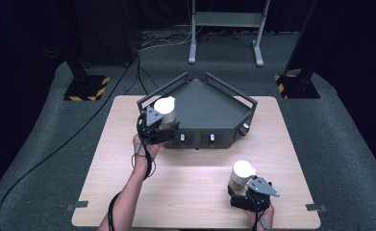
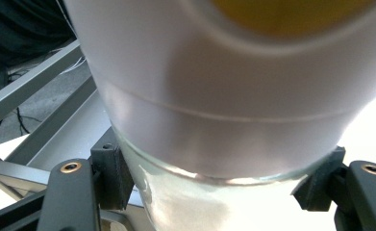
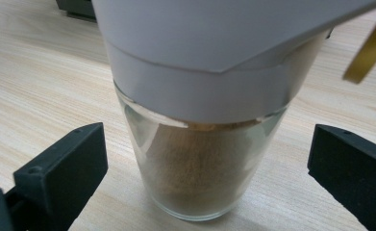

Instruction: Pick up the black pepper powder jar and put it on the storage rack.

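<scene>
A glass jar with a white lid [image 1: 165,109] is held above the table at the left front corner of the dark tray [image 1: 243,103]. My left gripper [image 1: 161,127] is shut on it. In the left gripper view the jar [image 2: 224,96] looms close, with both pads [image 2: 112,173] pressed on the glass below the lid. A second white-lidded jar [image 1: 242,174], holding brown powder, stands on the table at the front right. My right gripper [image 1: 247,191] is open around it. In the right gripper view the jaws stand wide on either side of that jar [image 3: 200,163], apart from the glass.
The dark five-sided tray with raised rails sits at the back middle of the wooden table [image 1: 128,192]. Behind the table are a metal stand [image 1: 226,19], two hazard-striped bases [image 1: 87,89] and cables on the floor.
</scene>
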Motion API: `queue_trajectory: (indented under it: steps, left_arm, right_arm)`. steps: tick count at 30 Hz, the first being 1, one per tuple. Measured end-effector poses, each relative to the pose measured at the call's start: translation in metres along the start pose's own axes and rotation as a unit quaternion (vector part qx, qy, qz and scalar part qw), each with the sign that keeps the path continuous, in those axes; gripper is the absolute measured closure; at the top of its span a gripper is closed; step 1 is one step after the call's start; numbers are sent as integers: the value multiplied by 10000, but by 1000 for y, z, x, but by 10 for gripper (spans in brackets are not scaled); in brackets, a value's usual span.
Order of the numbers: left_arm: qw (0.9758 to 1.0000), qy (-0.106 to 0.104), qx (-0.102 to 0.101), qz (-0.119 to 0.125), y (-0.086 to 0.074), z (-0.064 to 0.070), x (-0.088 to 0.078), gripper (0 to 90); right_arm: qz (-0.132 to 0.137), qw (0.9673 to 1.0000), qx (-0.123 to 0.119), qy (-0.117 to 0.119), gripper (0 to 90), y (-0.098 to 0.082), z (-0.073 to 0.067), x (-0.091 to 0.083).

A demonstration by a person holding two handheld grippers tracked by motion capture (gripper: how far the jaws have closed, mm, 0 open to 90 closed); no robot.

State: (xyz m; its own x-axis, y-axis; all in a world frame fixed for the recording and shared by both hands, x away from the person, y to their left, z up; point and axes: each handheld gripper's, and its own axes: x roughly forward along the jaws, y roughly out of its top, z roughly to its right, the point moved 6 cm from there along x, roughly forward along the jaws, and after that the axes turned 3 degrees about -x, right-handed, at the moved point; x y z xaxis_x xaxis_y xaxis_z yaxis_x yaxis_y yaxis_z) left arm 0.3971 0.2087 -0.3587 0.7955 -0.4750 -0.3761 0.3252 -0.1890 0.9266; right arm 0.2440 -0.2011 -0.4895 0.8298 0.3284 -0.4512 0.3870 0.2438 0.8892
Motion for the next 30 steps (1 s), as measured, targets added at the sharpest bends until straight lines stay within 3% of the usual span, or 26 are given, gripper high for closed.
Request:
queue_trajectory:
  steps: [30]
  left_arm:
    - [9994,180,-227,-196,16,-20,32,304]
  right_arm:
    - [19,10000,-1,-7,0,0,0,0]
